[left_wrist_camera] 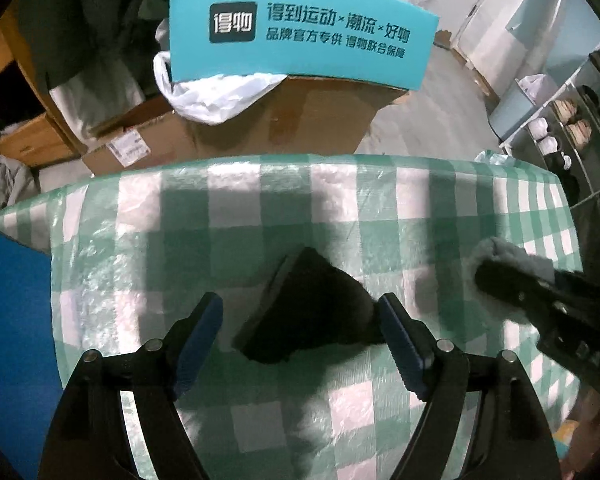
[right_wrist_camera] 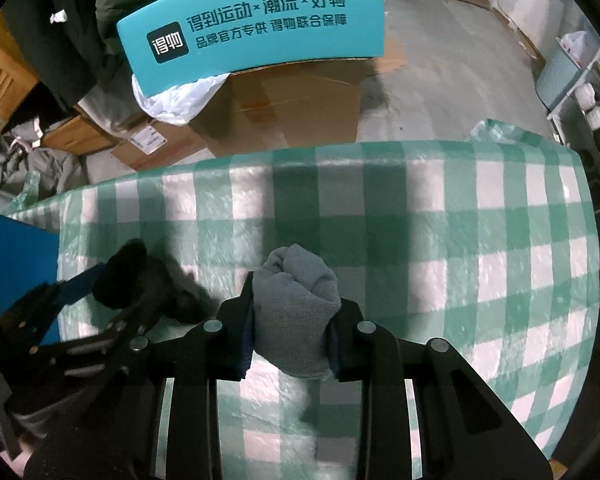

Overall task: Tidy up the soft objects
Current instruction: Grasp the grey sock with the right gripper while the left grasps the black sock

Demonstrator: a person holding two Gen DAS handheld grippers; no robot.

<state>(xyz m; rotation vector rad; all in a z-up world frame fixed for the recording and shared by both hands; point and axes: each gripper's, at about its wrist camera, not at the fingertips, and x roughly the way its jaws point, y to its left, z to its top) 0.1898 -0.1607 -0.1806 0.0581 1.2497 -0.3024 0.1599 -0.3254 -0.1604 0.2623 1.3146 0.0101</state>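
Note:
A black sock [left_wrist_camera: 304, 312] lies folded on the green-and-white checked tablecloth [left_wrist_camera: 260, 208], between the tips of my left gripper [left_wrist_camera: 300, 320], whose jaws stand wide apart around it. It also shows in the right wrist view [right_wrist_camera: 140, 280] at the left. My right gripper [right_wrist_camera: 290, 320] is shut on a rolled grey sock [right_wrist_camera: 296, 304], held just above the cloth [right_wrist_camera: 460, 240]. In the left wrist view the grey sock [left_wrist_camera: 508, 256] and the right gripper show at the right edge.
Beyond the table's far edge stand a brown cardboard box [left_wrist_camera: 292, 120], a teal box [left_wrist_camera: 300, 32] with Chinese text and a white plastic bag [left_wrist_camera: 212, 96]. A blue panel [left_wrist_camera: 12, 300] lies at the table's left. Shelving [left_wrist_camera: 560, 128] stands at the right.

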